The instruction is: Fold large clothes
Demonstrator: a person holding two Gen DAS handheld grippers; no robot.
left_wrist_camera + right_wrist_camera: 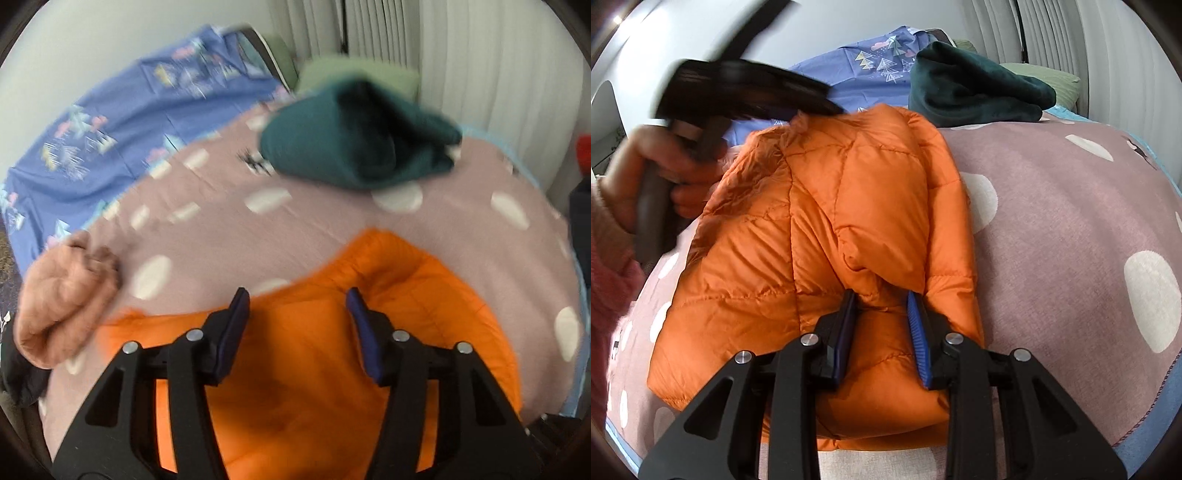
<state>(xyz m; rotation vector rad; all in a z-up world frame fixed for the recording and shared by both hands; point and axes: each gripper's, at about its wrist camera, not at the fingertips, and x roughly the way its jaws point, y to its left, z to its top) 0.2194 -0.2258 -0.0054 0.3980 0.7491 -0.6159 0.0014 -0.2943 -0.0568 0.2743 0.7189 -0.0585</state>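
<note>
The right claw (881, 310) is clamped on a fold of the orange jacket (812, 221) on the bed (1071, 221); the left claw (297, 314) hangs apart above it, gripping nothing.

No readable text, label or number anywhere.

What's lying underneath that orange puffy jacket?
The orange jacket rests on a mauve blanket with white dots, which shows all around it. Whatever lies directly beneath the jacket, or under the blanket, is covered.
</note>
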